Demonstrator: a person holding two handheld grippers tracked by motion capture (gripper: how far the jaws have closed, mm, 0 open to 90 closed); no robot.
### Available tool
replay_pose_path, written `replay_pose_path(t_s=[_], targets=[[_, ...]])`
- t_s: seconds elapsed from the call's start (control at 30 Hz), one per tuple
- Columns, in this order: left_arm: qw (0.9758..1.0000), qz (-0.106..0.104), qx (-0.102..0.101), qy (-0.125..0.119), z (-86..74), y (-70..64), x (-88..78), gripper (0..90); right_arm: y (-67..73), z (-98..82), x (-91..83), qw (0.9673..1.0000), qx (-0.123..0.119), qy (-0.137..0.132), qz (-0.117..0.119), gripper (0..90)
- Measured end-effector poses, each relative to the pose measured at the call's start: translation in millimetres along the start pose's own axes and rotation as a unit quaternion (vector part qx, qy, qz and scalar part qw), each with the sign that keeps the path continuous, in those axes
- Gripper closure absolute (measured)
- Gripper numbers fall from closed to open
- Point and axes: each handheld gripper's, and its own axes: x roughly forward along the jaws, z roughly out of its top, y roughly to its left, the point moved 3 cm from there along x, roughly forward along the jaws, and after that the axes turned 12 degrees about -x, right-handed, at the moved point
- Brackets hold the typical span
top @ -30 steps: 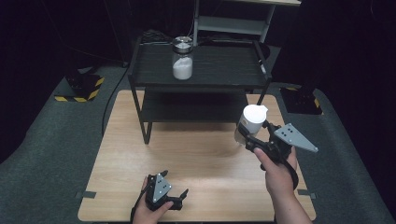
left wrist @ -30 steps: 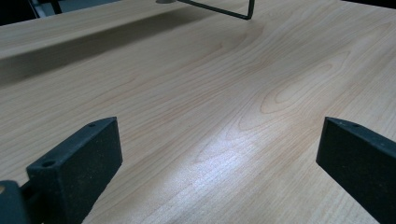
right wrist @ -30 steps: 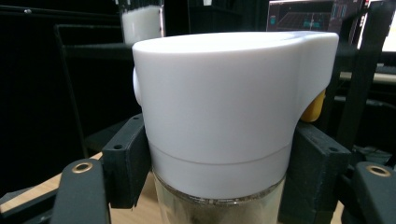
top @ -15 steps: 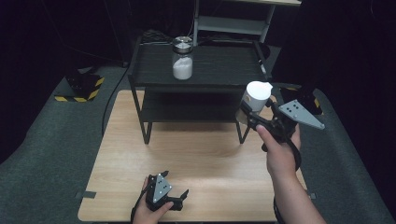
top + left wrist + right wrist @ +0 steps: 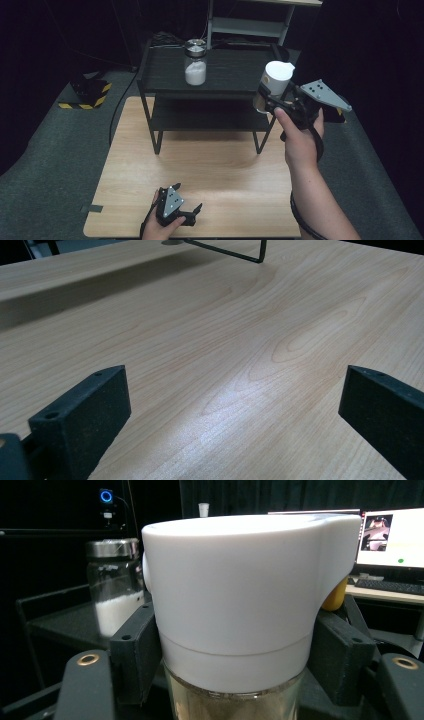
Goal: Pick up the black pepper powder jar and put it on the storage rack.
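A pale wooden table (image 5: 225, 170) stood on grey carpet in a dark room, with a black two-tier metal shelf (image 5: 220, 75) at its far end. The right gripper (image 5: 270, 102) was clamped on a white-lidded glass jar (image 5: 274, 82), upright above the shelf's right end. A steel-lidded jar of white powder (image 5: 195, 67) sat on the top tier. The left gripper (image 5: 187, 214) rested at the table's near edge, jaws wide apart and empty

A jar (image 5: 272, 85) with a big white lid is held up in the air at the right end of the black shelf (image 5: 227, 70). It has brown stuff inside. A glass jar (image 5: 195, 62) with a silver lid and white powder stands upright on the top shelf, far left of it.
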Motion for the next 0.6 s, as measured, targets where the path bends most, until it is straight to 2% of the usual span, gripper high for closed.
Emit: replay_pose_path(t_s=[0.37, 0.53, 0.6], targets=[[1.0000, -0.005, -0.006, 0.000, -0.4, 0.7, -0.6, 0.5, 1.8, 26.7, 29.8, 0.9998, -0.007, 0.002, -0.018, 30.1], [0.9999, -0.010, -0.005, 0.003, 0.4, 1.7, -0.3, 0.5, 3.1, 30.9, 41.0, 0.9997, -0.009, 0.004, -0.021, 30.1], [0.9999, -0.011, -0.007, 0.004, 0.5, 2.4, -0.5, 0.5, 4.1, 33.3, 52.4, 0.9996, -0.006, 0.008, -0.026, 30.1]])
